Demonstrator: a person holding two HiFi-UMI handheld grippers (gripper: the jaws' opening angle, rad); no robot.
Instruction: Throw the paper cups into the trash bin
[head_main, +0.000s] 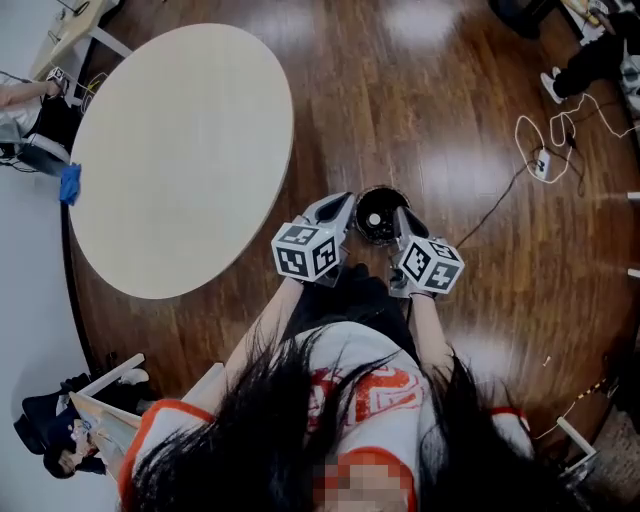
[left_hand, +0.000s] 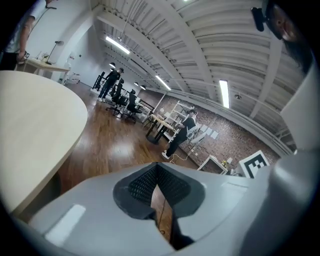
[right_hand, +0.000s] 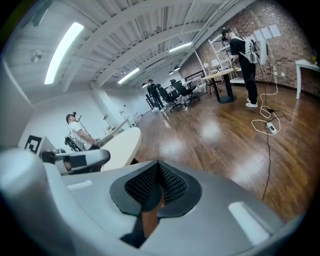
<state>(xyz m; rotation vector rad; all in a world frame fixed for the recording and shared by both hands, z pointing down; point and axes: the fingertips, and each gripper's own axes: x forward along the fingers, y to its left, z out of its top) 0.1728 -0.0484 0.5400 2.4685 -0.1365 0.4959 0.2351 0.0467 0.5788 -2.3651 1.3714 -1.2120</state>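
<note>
Standing position, head view steeply down. Wooden floor (head_main: 450, 120), dark and glossy. Black trash bin (head_main: 380, 189) stands on the floor directly ahead of the person, just off the edge of the round pale surface (head_main: 180, 150). Inside the bin is a small pale round thing (head_main: 374, 218), perhaps a paper cup seen end-on; too small to be sure.

Left gripper (head_main: 345, 200) is held with its tip at the bin's left rim. Right gripper (head_main: 400, 212) has its tip at the right rim. The bin's mouth sits between the two tips, and both marker cubes are nearer the body.

Left gripper view: fingers (left_hand: 142, 182) pressed together at the tips, ribbed dark pads meeting. Nothing between them; only a sliver of floor shows through the gap lower down.

Right gripper view: fingers (right_hand: 172, 182) likewise pressed together, with nothing pinched.

Blue cloth (head_main: 70, 185) hangs at the far left edge of the surface. A white cable (head_main: 545, 130) loops across the floor to the right, well apart from the bin. A person (right_hand: 245, 60) stands at a desk before the brick wall (right_hand: 285, 30) in the background.
</note>
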